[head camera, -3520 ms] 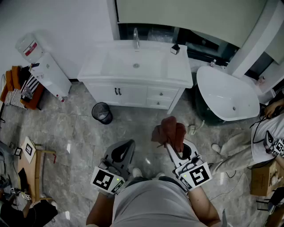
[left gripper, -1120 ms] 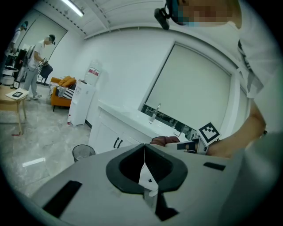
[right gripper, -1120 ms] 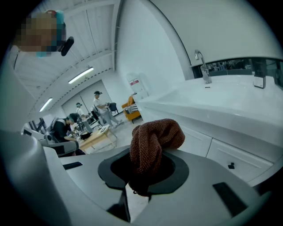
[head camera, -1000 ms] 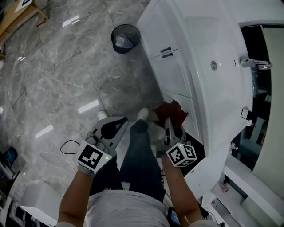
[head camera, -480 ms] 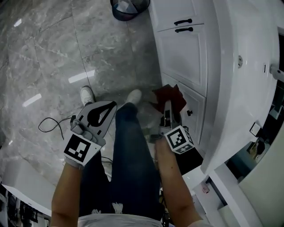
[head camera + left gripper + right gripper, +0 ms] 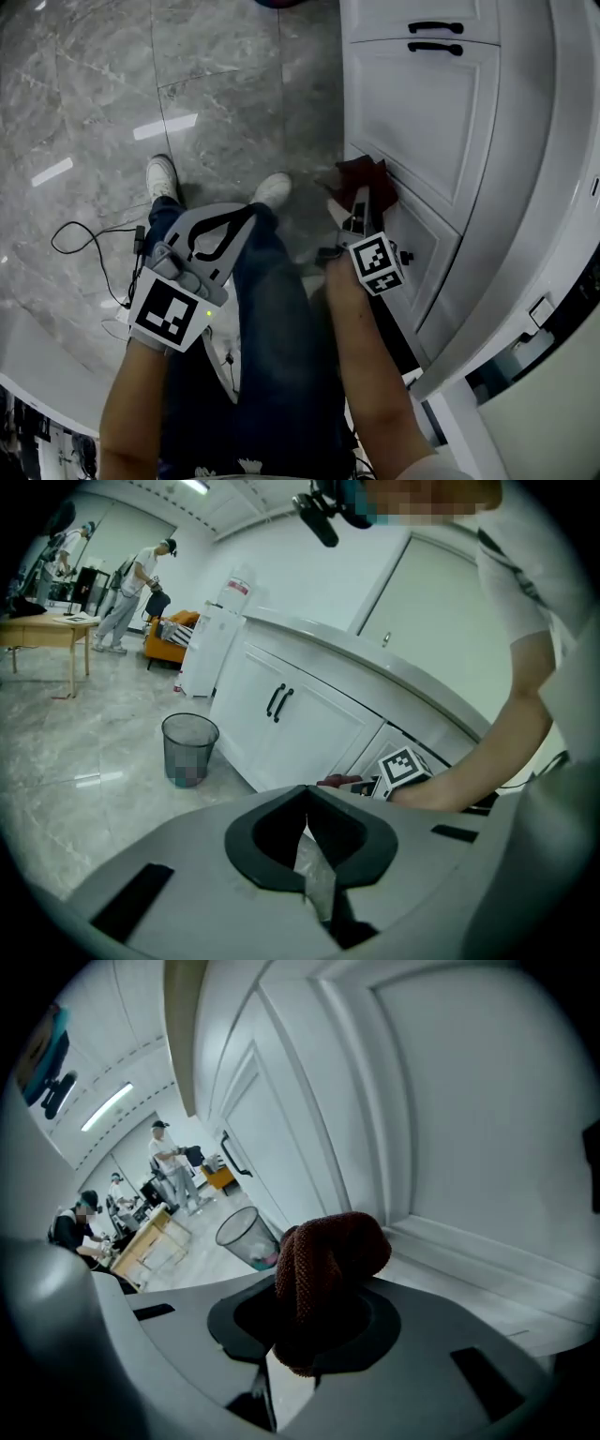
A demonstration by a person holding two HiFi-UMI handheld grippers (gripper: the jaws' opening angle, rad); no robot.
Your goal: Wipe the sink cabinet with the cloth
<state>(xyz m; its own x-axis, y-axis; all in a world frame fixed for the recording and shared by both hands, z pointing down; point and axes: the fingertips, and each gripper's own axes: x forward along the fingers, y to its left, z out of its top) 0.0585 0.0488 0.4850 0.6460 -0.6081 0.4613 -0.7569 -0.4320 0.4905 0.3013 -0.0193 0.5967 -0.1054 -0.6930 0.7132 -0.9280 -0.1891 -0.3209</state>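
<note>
- Right gripper is clamping the cloth; the jaws are closing on a bunched fold, and the dark red wad is bulging out past the tips.
- Cloth is sitting right at the jaw tips, up against the front of the sink cabinet.
- From the head view the cloth is appearing to touch the cabinet at the lower corner of the door panel. Actual contact is hard to confirm at this angle.
- In the right gripper view, the white framed panel is filling everything ahead of and above the jaws, with its moulded bottom edge running just beyond the cloth.
- Drawer knob is sitting beside the right gripper's marker cube, behind the jaw tips.
- Two dark handles are lying well ahead of the right gripper, further along the cabinet front.
- Left gripper is carrying nothing; its jaws are meeting at the tips with nothing between them.
- Left gripper is hovering over the person's leg, well apart from the cabinet and off to the right gripper's left.
- Trash bin is standing on the grey floor, ahead of the left gripper and to its left.
- Cable is trailing on the floor to the left of the left gripper.
</note>
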